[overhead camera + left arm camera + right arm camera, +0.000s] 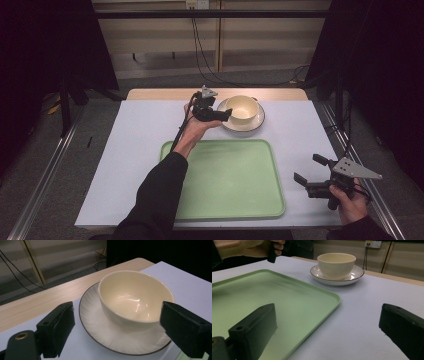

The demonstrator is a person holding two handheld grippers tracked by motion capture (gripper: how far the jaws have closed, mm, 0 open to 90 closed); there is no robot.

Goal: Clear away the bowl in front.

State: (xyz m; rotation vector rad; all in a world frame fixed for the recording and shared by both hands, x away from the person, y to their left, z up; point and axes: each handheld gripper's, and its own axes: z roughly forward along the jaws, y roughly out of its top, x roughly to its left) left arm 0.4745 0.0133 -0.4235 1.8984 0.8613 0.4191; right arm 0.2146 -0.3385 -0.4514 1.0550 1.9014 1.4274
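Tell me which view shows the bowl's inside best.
The left gripper view: the bowl sits close between open jaws, its empty interior plain. The high view shows it small from above on its saucer; the right gripper view shows mainly its side.

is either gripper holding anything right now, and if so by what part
Nothing is held. The left gripper has its jaws open on either side of the bowl without touching it. The right gripper is open beside the tray.

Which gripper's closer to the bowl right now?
Left. The left gripper is open right at the bowl on its plate, at its near-left side. The right gripper is open and well away, past the green tray, near the table's front right corner.
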